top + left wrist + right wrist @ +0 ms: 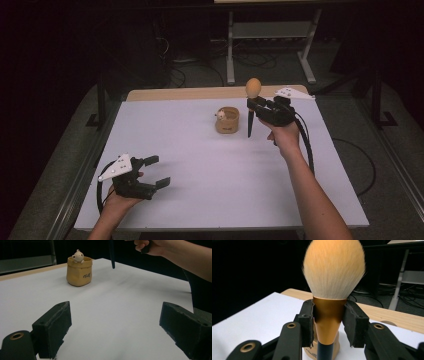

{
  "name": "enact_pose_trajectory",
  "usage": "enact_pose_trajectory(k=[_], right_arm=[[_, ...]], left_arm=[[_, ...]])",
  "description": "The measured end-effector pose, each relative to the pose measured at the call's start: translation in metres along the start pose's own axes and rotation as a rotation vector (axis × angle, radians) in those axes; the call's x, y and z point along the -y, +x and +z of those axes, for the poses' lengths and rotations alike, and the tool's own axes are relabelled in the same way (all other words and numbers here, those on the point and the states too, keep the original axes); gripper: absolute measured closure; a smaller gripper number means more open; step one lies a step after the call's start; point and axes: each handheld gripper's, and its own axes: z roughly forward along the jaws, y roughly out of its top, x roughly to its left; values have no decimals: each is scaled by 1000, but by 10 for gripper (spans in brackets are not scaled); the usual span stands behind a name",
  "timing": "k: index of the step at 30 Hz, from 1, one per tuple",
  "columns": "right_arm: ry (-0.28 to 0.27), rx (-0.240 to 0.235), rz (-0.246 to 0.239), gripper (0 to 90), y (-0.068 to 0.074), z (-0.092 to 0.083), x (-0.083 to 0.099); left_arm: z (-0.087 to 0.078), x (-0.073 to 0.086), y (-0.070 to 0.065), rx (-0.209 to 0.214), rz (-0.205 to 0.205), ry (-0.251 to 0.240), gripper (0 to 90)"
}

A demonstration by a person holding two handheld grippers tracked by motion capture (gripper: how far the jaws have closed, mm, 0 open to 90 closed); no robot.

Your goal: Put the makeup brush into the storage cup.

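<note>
High view looks down across the white table (210,185); left gripper view sits low, facing the yellow pot (79,271); right gripper view, close, shares that pot (312,351).

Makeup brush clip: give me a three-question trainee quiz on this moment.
1. True or false: the right gripper is shut on the makeup brush.
2. Which way do the brush's bristles point? A) up B) down C) sideways
3. What stands on the table just left of the brush's handle in the high view?

Key:
1. True; the pads clamp the gold collar below the bristles.
2. A; the dark handle hangs below the gripper.
3. A tan cup with a small bear figure at its rim. The left gripper sits open near the table's front edge.
</note>
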Motion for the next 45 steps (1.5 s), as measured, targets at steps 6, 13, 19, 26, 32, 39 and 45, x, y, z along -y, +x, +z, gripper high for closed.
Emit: enact_pose_trajectory(k=[6, 13, 19, 26, 32, 39, 45], right_arm=[[-10, -4, 2, 613, 2, 5, -5], [-21, -4, -5, 613, 2, 9, -11], [-35, -8, -7, 613, 2, 13, -16], [-42, -10, -3, 613, 3, 20, -20], [-53, -9, -1, 613, 3, 25, -22], [-64, -3, 7, 613, 2, 33, -26], [-75, 2, 2, 613, 3, 38, -29]], left_arm=[[0, 0, 0, 0, -1, -2, 100], [0, 0, 0, 0, -3, -2, 100], [0, 0, 0, 0, -1, -1, 100], [0, 0, 0, 2, 2, 0, 100], [1, 0, -1, 3, -8, -4, 100], [0, 0, -1, 4, -2, -5, 100], [1, 0, -1, 4, -9, -4, 100]])
